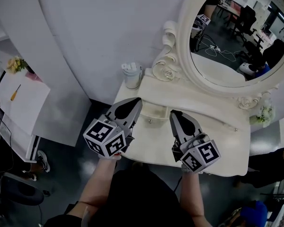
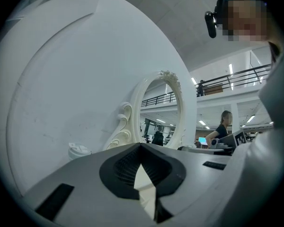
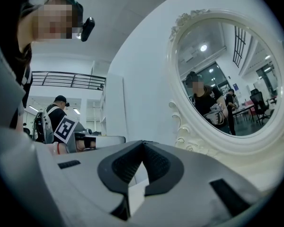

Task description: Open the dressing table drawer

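Observation:
A white dressing table (image 1: 227, 148) with an oval mirror (image 1: 236, 37) stands below me. A small drawer (image 1: 155, 110) with a round knob (image 1: 150, 121) sits in its raised middle part; I cannot tell if it is pulled out. My left gripper (image 1: 136, 101) hovers just left of the drawer, shut and empty. My right gripper (image 1: 174, 113) hangs just right of it, also shut and empty. In the left gripper view the jaws (image 2: 142, 146) meet at the tip, facing the mirror frame (image 2: 180, 112). The right gripper view shows closed jaws (image 3: 143, 144) before the mirror (image 3: 227, 79).
A white lidded cup (image 1: 131, 74) stands on the table's left end, also visible as the cup (image 2: 78, 150). A second knob (image 1: 235, 128) is further right, small flowers (image 1: 264, 113) at the right end. A white side table (image 1: 19, 103) with a yellow tool (image 1: 15, 92) stands at left.

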### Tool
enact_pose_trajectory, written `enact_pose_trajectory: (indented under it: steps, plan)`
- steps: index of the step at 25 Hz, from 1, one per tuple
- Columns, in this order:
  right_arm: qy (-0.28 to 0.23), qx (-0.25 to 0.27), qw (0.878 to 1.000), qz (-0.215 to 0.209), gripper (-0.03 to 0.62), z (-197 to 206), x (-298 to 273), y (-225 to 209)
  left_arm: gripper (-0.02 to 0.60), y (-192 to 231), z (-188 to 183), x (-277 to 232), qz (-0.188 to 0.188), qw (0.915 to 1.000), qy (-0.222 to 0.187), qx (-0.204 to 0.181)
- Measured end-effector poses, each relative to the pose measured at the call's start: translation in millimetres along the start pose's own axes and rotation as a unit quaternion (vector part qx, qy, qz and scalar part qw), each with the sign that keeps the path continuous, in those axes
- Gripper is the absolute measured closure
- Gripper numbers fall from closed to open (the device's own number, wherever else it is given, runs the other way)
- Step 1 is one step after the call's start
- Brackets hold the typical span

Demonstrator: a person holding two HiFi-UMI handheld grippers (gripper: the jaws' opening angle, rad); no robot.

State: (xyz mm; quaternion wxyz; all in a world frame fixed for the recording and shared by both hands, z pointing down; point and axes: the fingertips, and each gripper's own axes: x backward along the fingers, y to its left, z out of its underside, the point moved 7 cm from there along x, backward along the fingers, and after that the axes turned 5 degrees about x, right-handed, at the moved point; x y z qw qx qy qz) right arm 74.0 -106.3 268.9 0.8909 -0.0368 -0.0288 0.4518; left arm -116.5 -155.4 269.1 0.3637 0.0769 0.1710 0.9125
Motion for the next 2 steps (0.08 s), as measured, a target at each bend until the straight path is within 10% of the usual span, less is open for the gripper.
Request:
enact_pose_trajectory:
  steps: [2]
  plan:
    - [-0.002,0.001,1.000,-0.002,0.592,-0.3,-1.8,0.7,0.581,0.8,-1.3,0.3,0.000,1.0000,-0.001,-0.004]
